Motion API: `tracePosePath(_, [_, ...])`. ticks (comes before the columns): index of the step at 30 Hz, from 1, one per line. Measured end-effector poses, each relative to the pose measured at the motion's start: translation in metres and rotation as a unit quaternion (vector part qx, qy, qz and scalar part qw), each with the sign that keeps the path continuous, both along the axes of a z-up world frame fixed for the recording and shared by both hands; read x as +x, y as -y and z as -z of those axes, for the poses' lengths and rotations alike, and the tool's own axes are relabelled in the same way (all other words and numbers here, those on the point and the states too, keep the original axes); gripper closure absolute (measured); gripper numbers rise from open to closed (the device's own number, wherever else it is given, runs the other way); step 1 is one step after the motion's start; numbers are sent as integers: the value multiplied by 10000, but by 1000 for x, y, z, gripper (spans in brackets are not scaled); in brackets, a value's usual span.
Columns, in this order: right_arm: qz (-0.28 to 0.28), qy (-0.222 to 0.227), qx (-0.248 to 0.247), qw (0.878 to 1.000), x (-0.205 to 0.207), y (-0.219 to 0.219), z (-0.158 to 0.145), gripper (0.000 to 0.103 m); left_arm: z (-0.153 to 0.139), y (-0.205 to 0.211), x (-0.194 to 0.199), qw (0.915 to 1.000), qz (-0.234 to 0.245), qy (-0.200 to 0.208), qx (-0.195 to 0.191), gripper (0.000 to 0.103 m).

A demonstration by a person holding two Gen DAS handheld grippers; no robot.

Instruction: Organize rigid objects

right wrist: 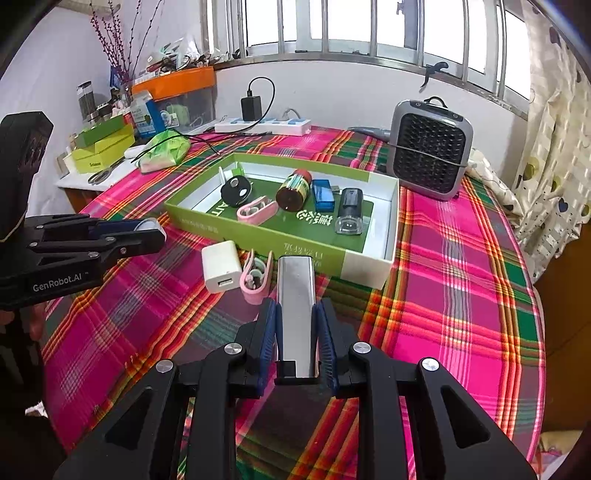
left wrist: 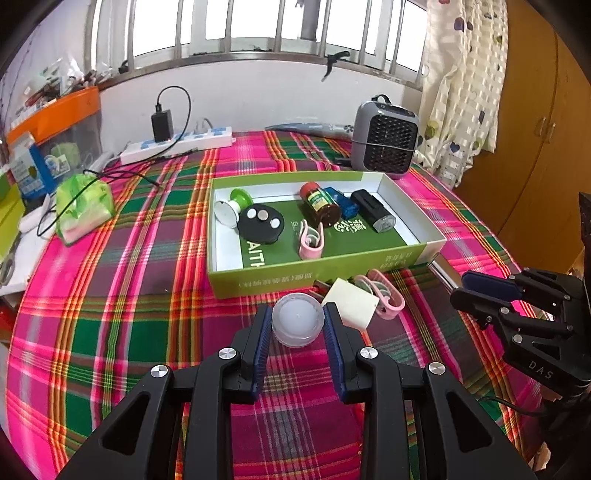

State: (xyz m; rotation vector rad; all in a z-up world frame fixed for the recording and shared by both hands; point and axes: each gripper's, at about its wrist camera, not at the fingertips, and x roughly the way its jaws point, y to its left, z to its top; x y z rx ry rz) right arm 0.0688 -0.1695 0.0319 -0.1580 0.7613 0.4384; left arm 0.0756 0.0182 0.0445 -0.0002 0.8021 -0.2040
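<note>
The left gripper [left wrist: 297, 325] pinches a small round translucent jar with a white lid [left wrist: 297, 324] between its blue pads, the jar held above the plaid-covered bench [left wrist: 129, 332]; the right gripper [right wrist: 297, 332] is pressed onto a flat silver metal bar-shaped device [right wrist: 296, 314], which lies lengthwise between the fingers and projects forward toward the box.

Just beyond the left gripper, on the cloth, lie a white USB charger block [left wrist: 352, 304] and a pink clip [left wrist: 384, 299], side by side and touching or nearly so; both sit just in front of the near wall of an open green-and-white cardboard box [left wrist: 288, 280].

Inside the box, from left to right in the left wrist view: a green-and-white spool-shaped item [left wrist: 232, 206] at the far left corner; a black round disc with three pale dots [left wrist: 261, 223] just beside it; a second pink clip [left wrist: 310, 240] near the middle front; a brown bottle with a red cap [left wrist: 319, 203] lying on its side; a blue USB device [left wrist: 341, 203] touching the bottle; a black rectangular device with a clear end [left wrist: 371, 210] at the right.

Behind the box stands a grey portable heater with a black grille [left wrist: 384, 140]; to the far left lie a green plastic bag [left wrist: 83, 210] and a white power strip [left wrist: 177, 144] carrying a black adapter [left wrist: 162, 123]; a barred window [left wrist: 258, 33] closes the rear.
</note>
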Motion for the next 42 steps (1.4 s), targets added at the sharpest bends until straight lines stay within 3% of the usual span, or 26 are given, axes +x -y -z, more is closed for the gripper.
tracePosePath(27, [263, 214, -25, 9994, 34, 2, -19, 79, -10, -10, 38, 9999, -154, 15, -76, 76])
tracePosePath(42, [147, -181, -7, 9997, 84, -11, -11, 79, -1, -10, 74, 9998, -169, -116, -58, 76])
